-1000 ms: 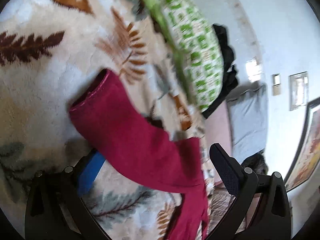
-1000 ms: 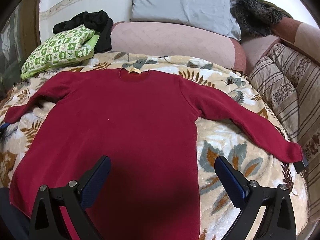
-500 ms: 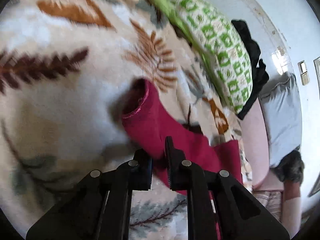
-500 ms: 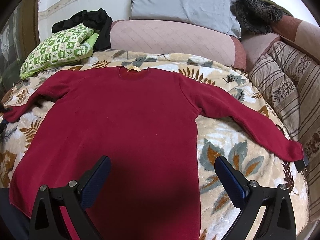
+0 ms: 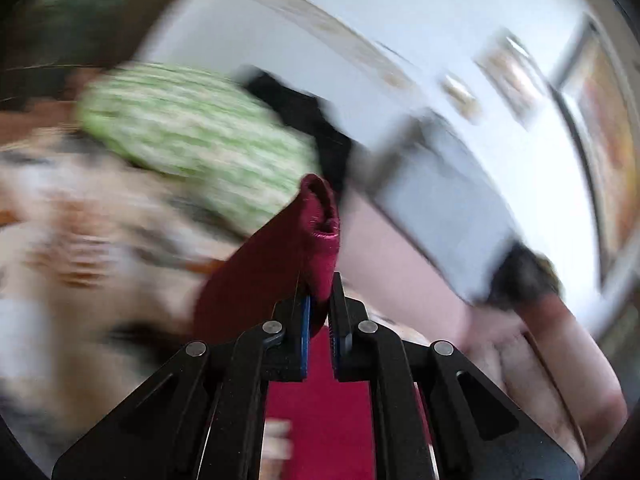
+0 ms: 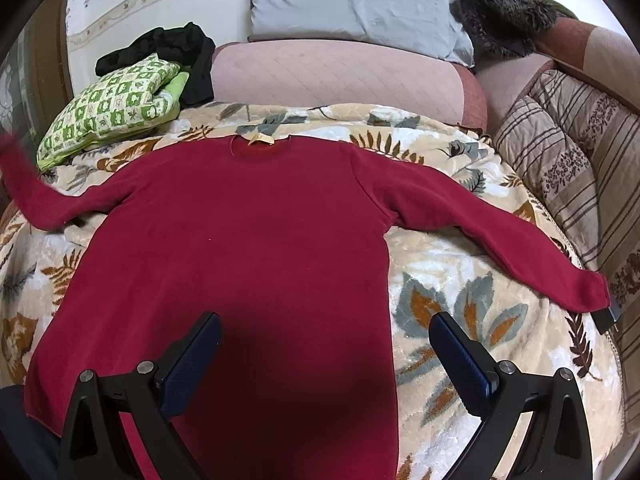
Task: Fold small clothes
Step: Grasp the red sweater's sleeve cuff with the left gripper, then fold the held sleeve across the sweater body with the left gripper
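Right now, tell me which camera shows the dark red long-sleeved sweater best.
The right wrist view: the dark red long-sleeved sweater lies spread flat on the leaf-patterned blanket, body and sleeves sharp. The left wrist view is motion-blurred and shows only a sleeve cuff pinched in the left gripper.

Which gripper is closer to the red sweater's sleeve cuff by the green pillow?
Left. The left gripper has its fingers shut on that sleeve cuff and holds it up. The right gripper hangs open above the red sweater near its bottom, far from that cuff.
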The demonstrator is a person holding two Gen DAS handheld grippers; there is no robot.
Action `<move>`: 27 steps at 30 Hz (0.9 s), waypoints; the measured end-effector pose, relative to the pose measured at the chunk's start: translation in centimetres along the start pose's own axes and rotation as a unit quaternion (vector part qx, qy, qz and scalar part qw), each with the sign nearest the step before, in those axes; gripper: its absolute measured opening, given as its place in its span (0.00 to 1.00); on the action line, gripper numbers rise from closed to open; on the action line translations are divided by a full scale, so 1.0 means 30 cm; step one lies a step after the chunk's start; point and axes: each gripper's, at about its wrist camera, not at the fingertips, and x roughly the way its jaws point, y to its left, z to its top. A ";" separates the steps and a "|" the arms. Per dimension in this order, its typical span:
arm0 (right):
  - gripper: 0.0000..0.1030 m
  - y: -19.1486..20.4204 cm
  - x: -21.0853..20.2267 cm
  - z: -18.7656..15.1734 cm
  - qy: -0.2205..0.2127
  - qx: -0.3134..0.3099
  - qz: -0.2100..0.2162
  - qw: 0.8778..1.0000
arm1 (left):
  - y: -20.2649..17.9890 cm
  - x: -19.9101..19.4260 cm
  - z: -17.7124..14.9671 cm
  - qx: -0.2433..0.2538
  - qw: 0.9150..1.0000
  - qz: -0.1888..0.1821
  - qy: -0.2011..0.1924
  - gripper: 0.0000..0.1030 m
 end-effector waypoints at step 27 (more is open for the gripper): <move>0.99 -0.181 0.059 -0.023 0.052 0.119 -0.011 0.991 | -0.456 0.647 -0.910 0.026 0.952 -0.182 0.247 0.60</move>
